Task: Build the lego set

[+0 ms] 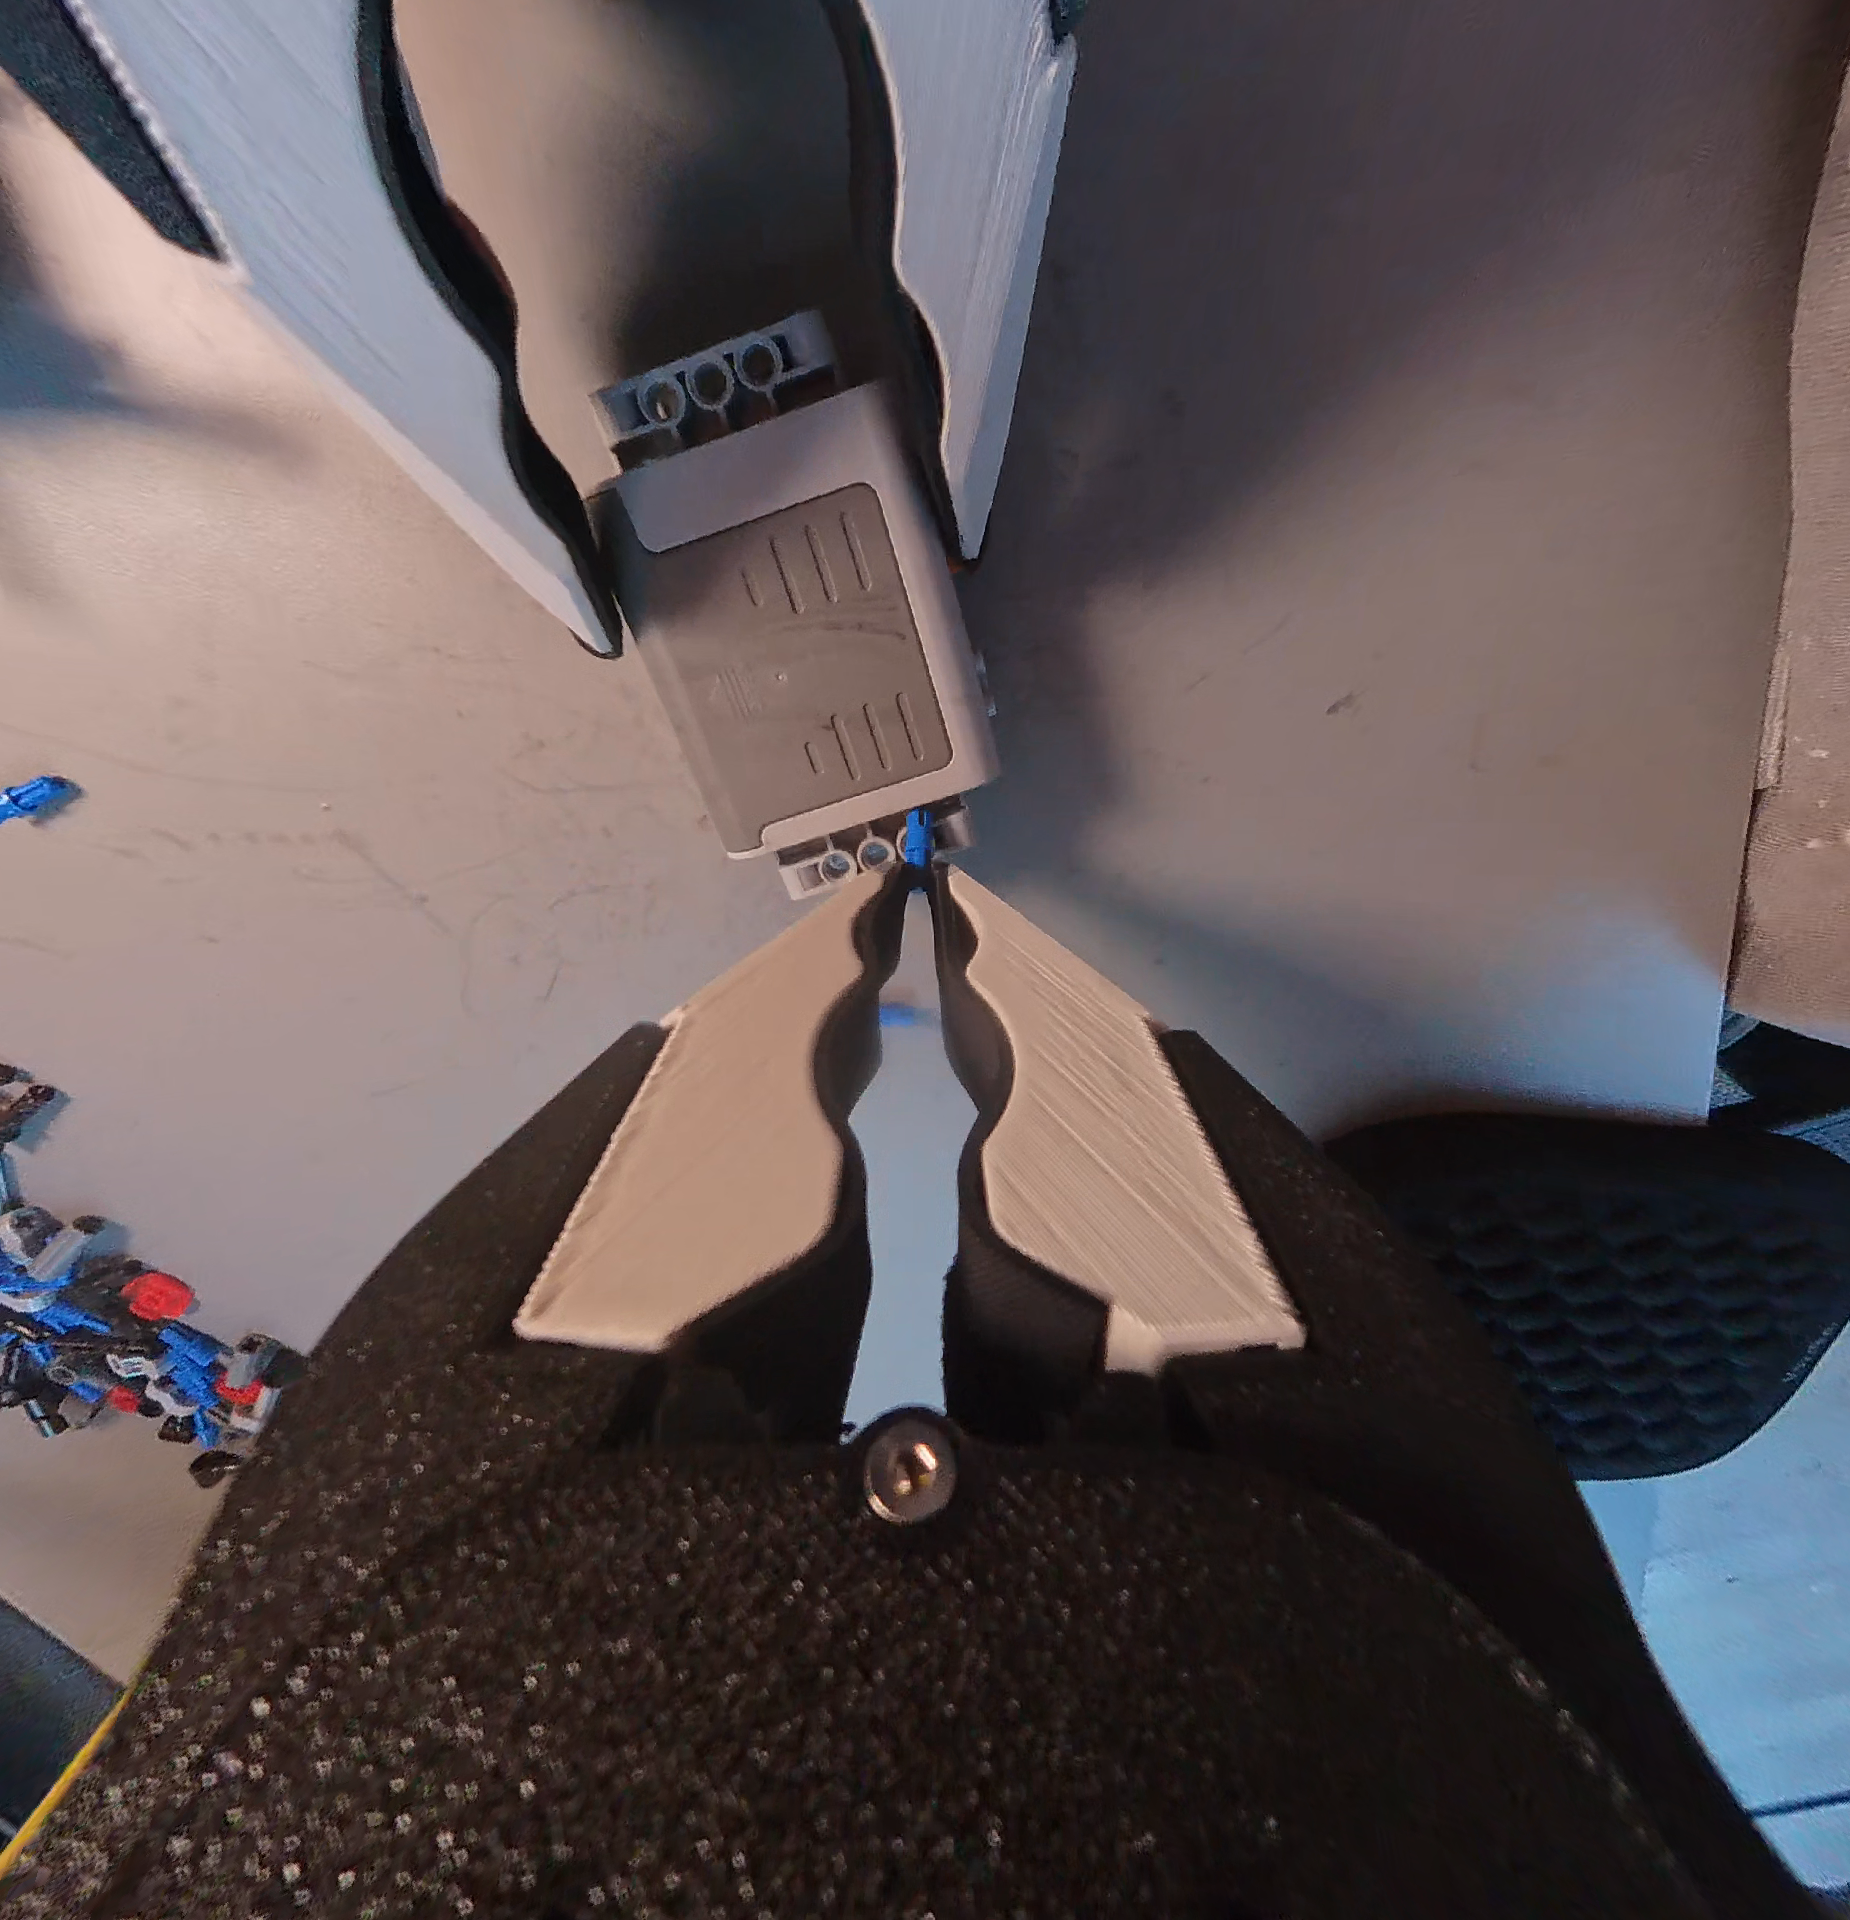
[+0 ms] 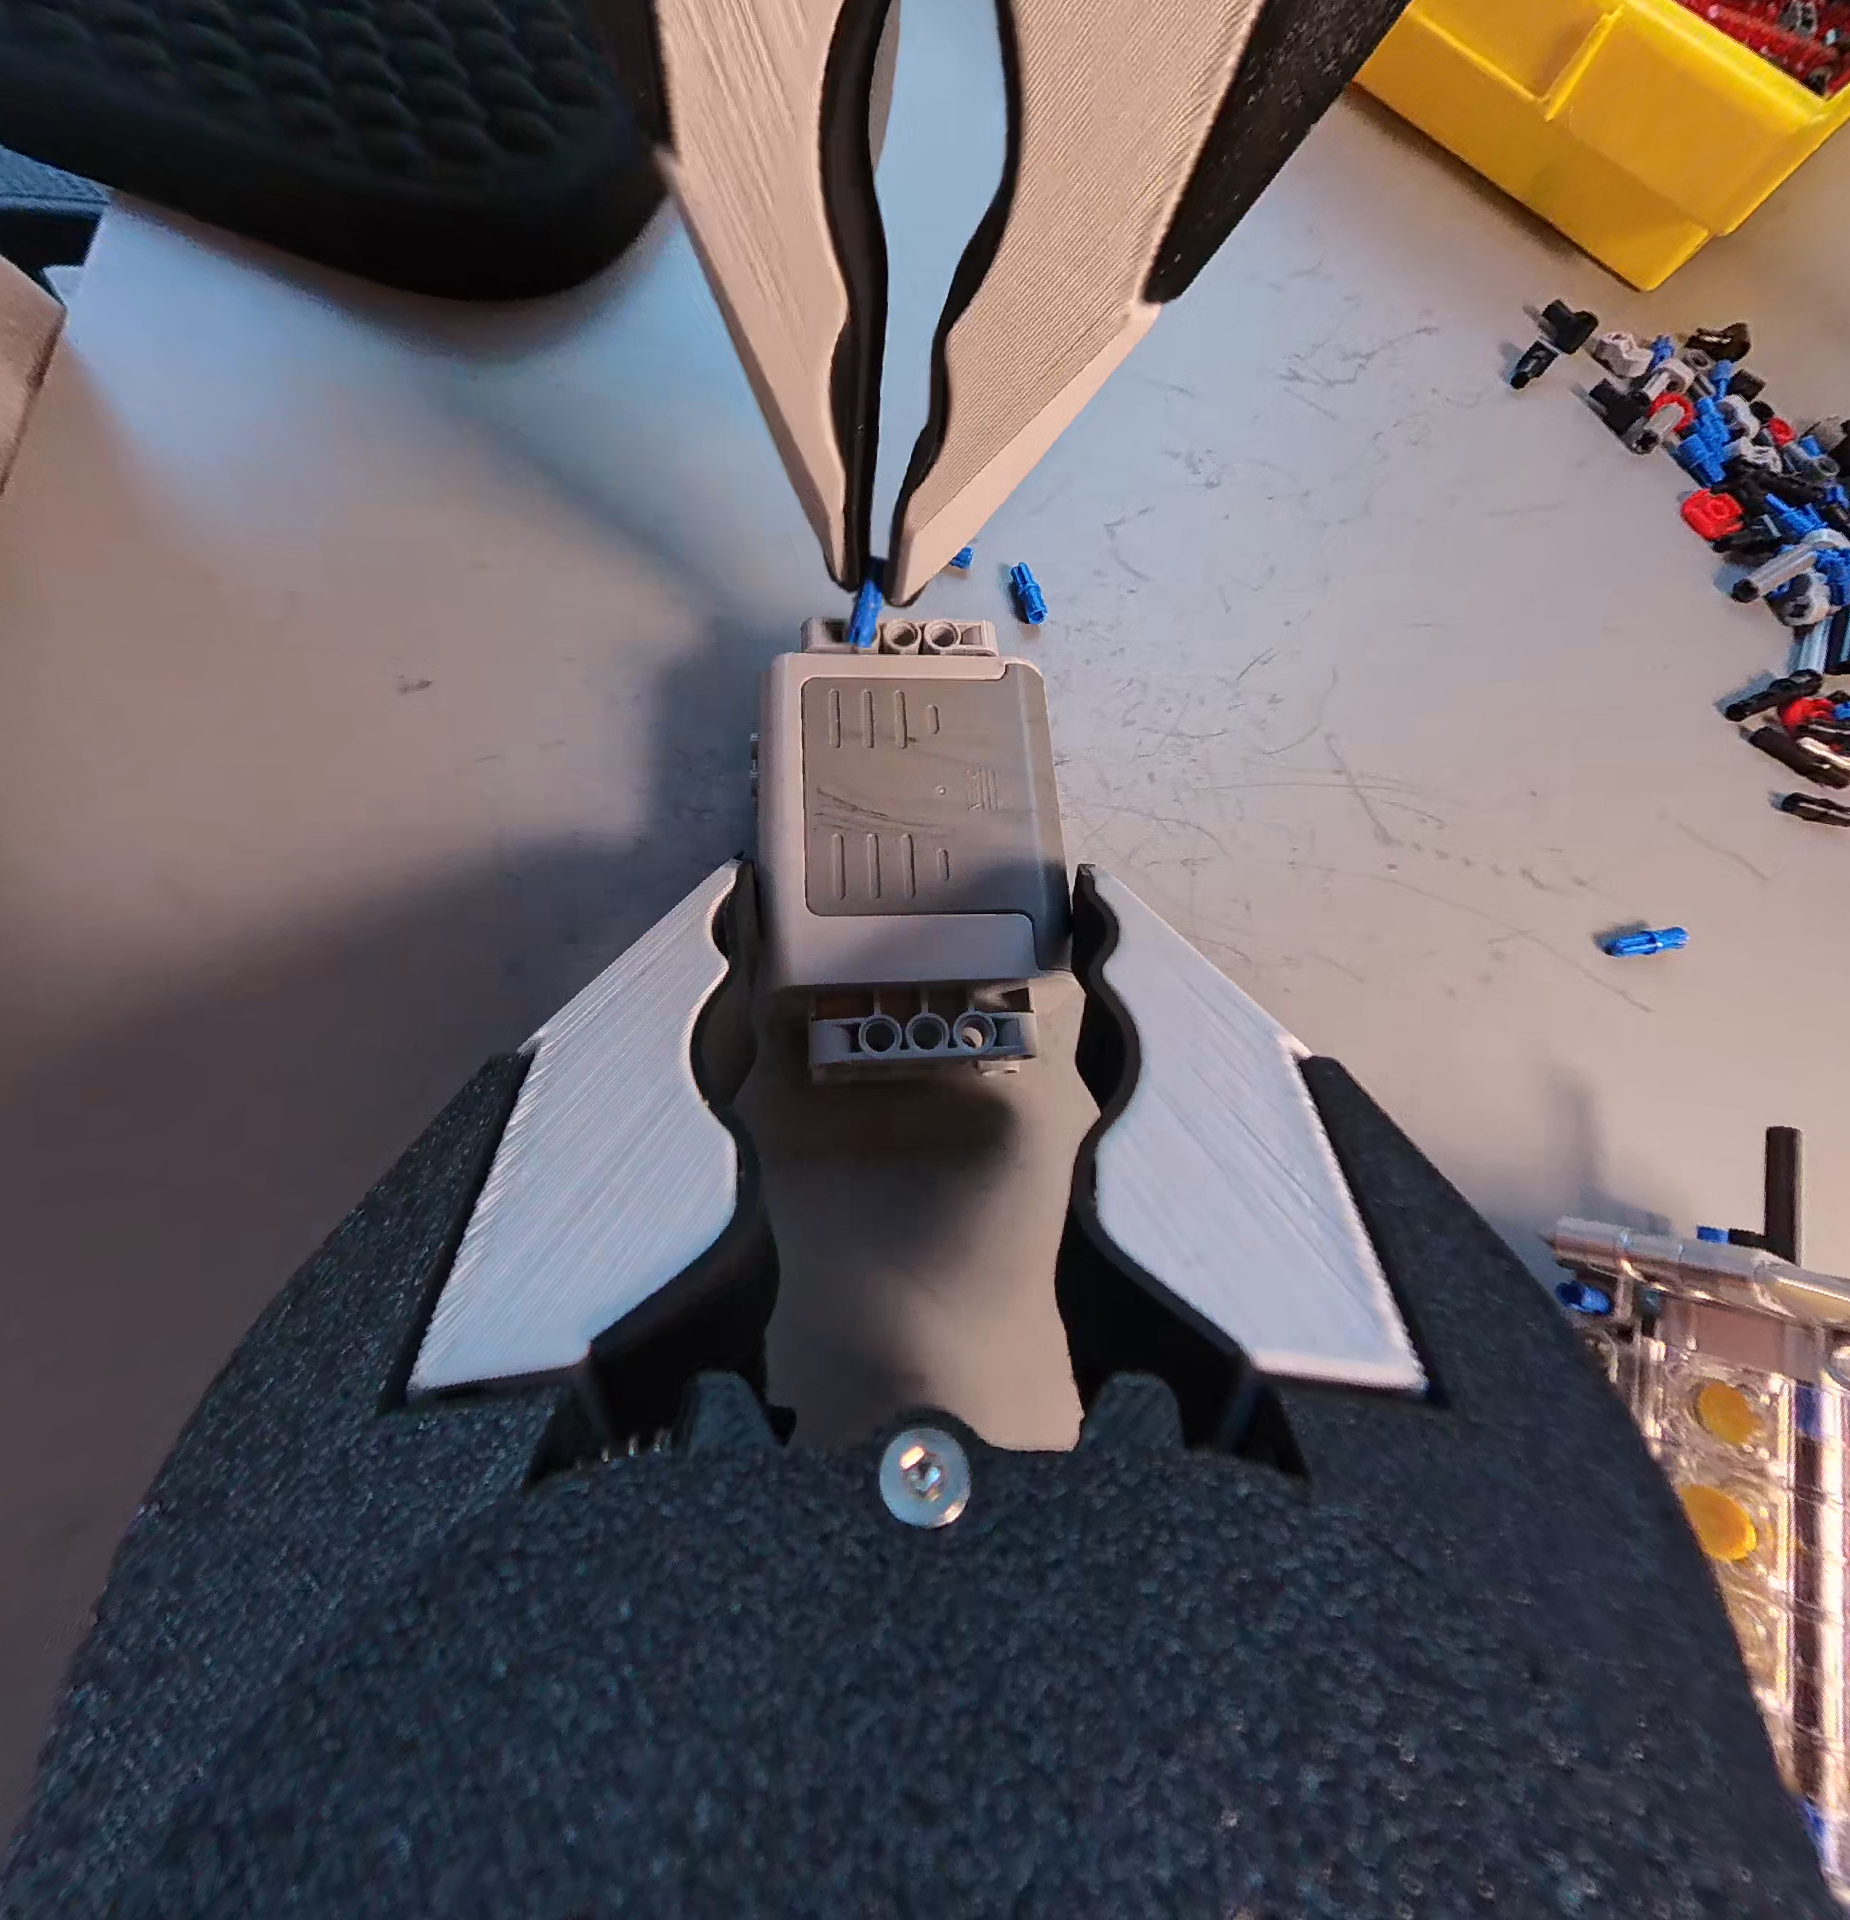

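Fingers point(image 1: 879, 956) of your left gripper point(image 1: 916, 894) are pinching a blue pin point(image 1: 915, 837) at the grey block's point(image 2: 916, 821) end hole while your right gripper point(image 2: 910, 914) is clamping the block; you're seating it, so push straight in.

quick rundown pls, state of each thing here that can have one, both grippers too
left gripper: shut on small blue connector pin, pin tip at an end hole of the block
right gripper: shut on grey rectangular plastic motor block, clamping its sides
yellow plastic bin: open, small parts inside
pile of blue, black and red small parts: loose on the table
blue pins on the table: lying flat, apart from the pile
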Demonstrator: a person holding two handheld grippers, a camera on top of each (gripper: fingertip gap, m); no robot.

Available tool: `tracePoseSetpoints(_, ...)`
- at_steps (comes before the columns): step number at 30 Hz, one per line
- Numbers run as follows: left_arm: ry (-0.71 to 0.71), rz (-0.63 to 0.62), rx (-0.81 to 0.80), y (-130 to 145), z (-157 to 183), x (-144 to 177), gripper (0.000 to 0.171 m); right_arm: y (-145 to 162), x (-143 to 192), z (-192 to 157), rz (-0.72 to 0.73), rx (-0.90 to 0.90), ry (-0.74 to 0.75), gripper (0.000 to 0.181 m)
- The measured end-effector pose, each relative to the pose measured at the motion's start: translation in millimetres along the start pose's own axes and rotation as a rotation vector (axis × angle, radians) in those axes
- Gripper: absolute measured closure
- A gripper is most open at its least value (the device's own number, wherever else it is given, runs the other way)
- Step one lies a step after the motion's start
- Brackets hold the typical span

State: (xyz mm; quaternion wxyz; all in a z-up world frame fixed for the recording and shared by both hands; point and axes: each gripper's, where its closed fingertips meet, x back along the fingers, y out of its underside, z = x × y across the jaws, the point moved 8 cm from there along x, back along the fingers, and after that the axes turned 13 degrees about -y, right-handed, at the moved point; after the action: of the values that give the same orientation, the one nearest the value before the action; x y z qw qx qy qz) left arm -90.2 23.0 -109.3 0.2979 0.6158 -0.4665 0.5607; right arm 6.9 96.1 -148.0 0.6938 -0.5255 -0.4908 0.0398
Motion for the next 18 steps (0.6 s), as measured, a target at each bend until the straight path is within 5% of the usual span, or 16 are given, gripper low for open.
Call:
tracePoseSetpoints(5,-0.04,0.059,0.081,6.2,-5.7,9.5,0.169,-6.2,9.0,-2.2,0.071,0.061,0.036,0.125)
tracePoseSetpoints(12,-0.046,0.526,0.396,3.5,-10.0,26.9,0.169,-30.4,33.5,-6.8,0.318,0.126,0.105,0.167)
tracePoseSetpoints(16,-0.093,0.656,0.513,11.3,-10.3,18.6,0.169,-22.3,25.7,-8.4,0.196,0.154,0.108,0.171)
tracePoseSetpoints(18,-0.144,0.691,0.562,20.1,-12.8,14.7,0.169,-17.4,20.3,-12.6,0.121,0.155,0.072,0.159)
